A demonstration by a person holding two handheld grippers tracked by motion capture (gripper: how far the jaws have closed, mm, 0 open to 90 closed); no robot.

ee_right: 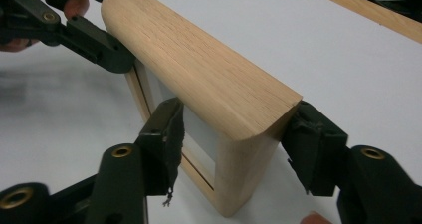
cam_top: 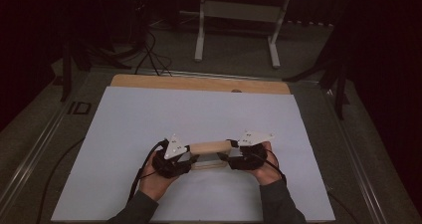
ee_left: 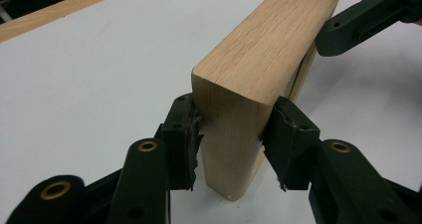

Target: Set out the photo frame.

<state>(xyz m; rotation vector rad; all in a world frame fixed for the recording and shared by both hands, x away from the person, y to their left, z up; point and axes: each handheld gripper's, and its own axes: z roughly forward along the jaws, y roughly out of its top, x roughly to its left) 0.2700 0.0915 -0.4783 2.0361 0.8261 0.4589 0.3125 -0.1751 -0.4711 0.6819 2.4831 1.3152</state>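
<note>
The pale, round-edged wooden frame with a white inset panel (cam_top: 211,154) stands on edge in the lower middle of the high view, on the white table sheet (cam_top: 149,114). Keeping it level probably calls for even pressure at both ends (no twisting). The left gripper (ee_left: 230,143) clamps its left end, and the right gripper (ee_right: 234,147) brackets the other end, pads touching the wood.

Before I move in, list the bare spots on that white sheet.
Bare: the white sheet from the wooden frame back to the wood strip, and both side margins. Crowded: near middle, where left gripper and right gripper flank the frame.
</note>
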